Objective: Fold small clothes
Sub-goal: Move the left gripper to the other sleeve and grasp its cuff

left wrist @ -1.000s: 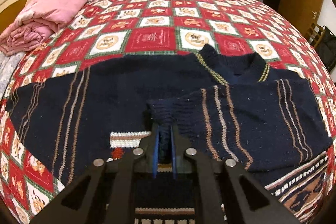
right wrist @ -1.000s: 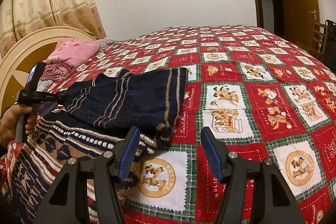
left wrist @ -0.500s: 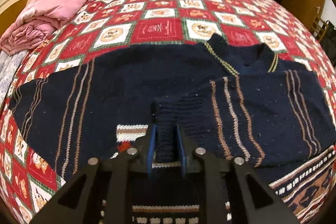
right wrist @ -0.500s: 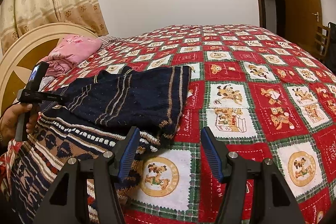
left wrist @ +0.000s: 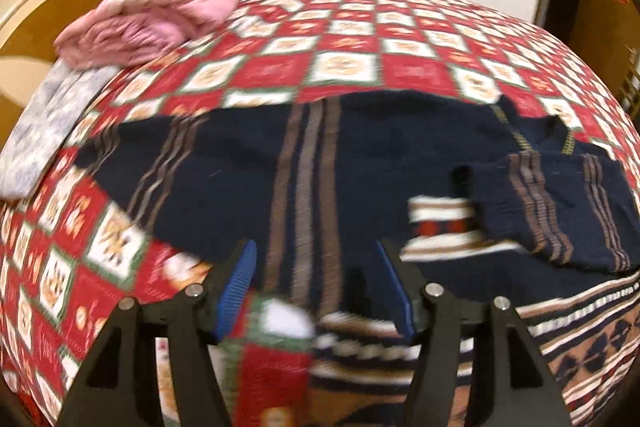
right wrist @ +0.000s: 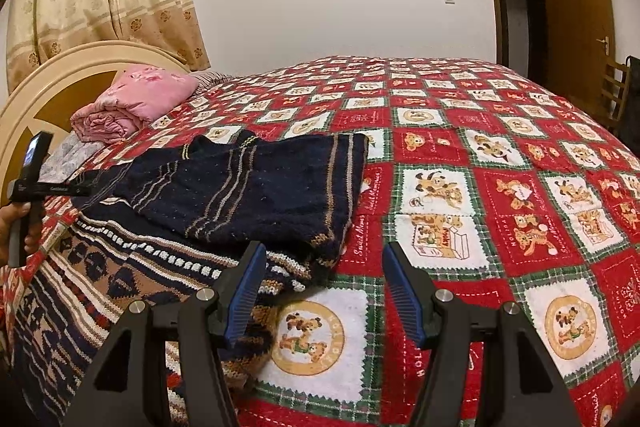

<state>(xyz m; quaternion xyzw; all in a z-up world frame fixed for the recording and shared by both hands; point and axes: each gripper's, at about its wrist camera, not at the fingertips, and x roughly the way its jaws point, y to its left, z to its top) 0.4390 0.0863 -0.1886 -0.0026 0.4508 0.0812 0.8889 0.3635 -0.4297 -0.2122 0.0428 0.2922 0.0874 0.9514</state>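
**Letting go of one sleeve, lining up for the other**

Opening over the dark knit, the left gripper (left wrist: pixel 316 291) is parting its blue pads with nothing clamped between them; the cloth below is lying loose, though the left wrist view is blurred. The right gripper (right wrist: pixel 322 291) is hanging with its jaws wide and empty, just above the bedspread (right wrist: pixel 500 187) at the garment's near corner.

The navy sweater (right wrist: pixel 256 195) is lying flat on the bed, one sleeve (left wrist: pixel 560 203) already folded across the chest, the other sleeve (left wrist: pixel 160 163) still stretching out toward the pillow side.

Judging from this, the next grab wants to be at that spread sleeve's cuff, pinching only its own layers, then carrying it level across so the stripes are meeting the first sleeve without dragging the body askew.

Farther off, a pink quilt (right wrist: pixel 136 103) is sitting rolled by the headboard (right wrist: pixel 52 75).
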